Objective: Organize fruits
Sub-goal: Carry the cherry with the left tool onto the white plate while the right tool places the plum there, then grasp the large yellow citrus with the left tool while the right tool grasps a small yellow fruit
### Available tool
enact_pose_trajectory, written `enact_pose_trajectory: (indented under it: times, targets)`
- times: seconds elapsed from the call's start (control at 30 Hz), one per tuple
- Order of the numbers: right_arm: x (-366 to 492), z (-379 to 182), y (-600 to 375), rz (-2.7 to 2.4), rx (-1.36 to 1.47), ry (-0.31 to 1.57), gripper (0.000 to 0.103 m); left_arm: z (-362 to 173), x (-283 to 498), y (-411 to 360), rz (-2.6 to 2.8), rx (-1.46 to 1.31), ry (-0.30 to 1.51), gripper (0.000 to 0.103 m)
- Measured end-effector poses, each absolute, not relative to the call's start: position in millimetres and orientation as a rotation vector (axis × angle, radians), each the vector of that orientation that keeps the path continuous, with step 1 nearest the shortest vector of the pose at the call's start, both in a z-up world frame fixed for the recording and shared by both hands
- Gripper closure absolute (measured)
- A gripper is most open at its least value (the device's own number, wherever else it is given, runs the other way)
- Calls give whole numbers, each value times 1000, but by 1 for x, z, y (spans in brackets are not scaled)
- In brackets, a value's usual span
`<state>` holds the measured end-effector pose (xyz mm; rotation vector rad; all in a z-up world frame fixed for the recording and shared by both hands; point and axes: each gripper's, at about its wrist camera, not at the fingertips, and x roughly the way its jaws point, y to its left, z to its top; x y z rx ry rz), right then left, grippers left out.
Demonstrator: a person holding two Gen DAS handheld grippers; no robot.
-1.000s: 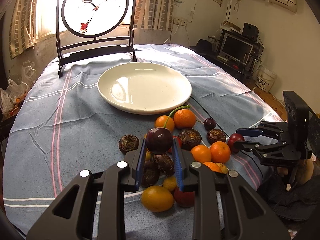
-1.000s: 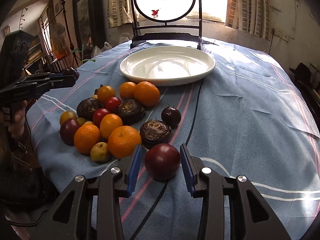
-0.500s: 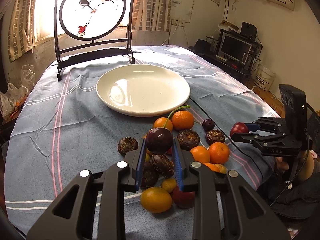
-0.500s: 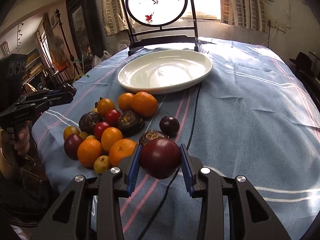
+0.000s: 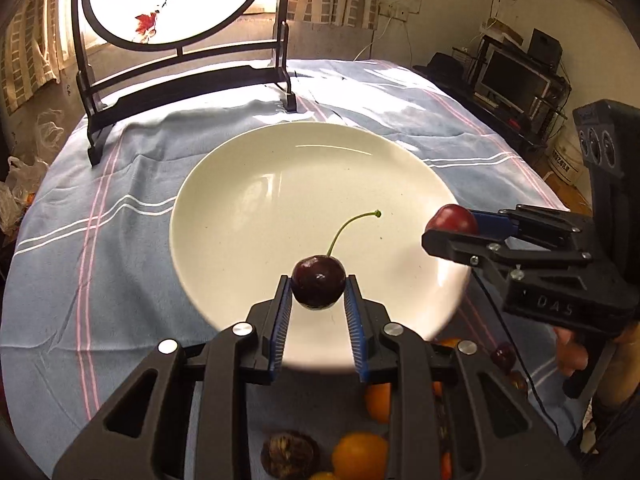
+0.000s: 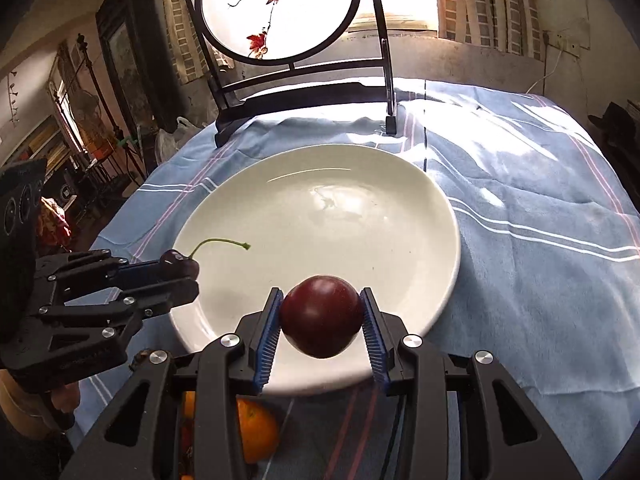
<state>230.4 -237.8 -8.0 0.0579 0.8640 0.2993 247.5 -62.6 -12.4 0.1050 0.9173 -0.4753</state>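
Observation:
My left gripper (image 5: pixel 319 300) is shut on a dark cherry (image 5: pixel 318 286) with a long green stem and holds it above the near rim of the white plate (image 5: pixel 256 200). My right gripper (image 6: pixel 320 322) is shut on a dark red plum (image 6: pixel 320 326) and holds it above the plate's near edge (image 6: pixel 440 280). Each gripper shows in the other's view: the right one (image 5: pixel 456 226) with the plum (image 5: pixel 452 218) at the plate's right edge, the left one (image 6: pixel 180 270) with the cherry (image 6: pixel 178 260) at its left edge. The plate holds nothing.
Oranges (image 5: pixel 358 454) and dark brown fruits (image 5: pixel 288 456) lie on the blue striped tablecloth (image 5: pixel 120 240) below my grippers, partly hidden; one orange (image 6: pixel 256 430) shows in the right view. A round painted screen on a black stand (image 5: pixel 180 80) stands behind the plate.
Both grippers have moved forward from the fruit pile to over the plate, each carrying its fruit. The right gripper closed on the plum and lifted it off the cloth.

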Motion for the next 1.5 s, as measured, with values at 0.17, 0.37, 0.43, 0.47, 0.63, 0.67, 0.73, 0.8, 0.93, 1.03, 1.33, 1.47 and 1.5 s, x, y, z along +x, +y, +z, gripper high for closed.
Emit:
enact_pose_trajectory:
  times: [0.17,0.37,0.43,0.47,0.63,0.67,0.73,0.8,0.93,1.03,1.33,1.47,1.5]
  targets:
    - [233,7,-244,271,80,805,50,-12,272,-42,-402,3,924,41]
    - [171,21,-261,262,57,768,48,9,198,-23,-428,60,818,34]
    - [147,19,-268,268,56,769,47,8,164,-21,-449,124,796,34]
    - [135,18,-271,263,50,767,46,6,148,-20,-457,160,784,34]
    - [80,3,-283,287,84,775,46,-7,82,-8,-516,247,780,34]
    - [71,0,-285,296,94,778,46,-11,74,-4,-520,247,784,34]
    - [54,-6,-287,307,102,781,46,-18,58,3,-527,244,800,34]
    - [41,-12,-286,304,97,783,46,-26,46,9,-527,247,810,34]
    - [27,-21,-285,301,100,802,46,-40,35,10,-544,246,833,39]
    - [23,-21,-283,304,108,804,46,-46,34,4,-553,254,834,49]
    - [18,-25,-259,399,67,836,46,-58,49,-1,-558,206,836,62]
    - [8,-26,-237,485,10,845,49,-50,41,5,-553,196,822,63]
    - [6,-26,-232,511,-3,848,51,-47,39,9,-551,181,819,63]
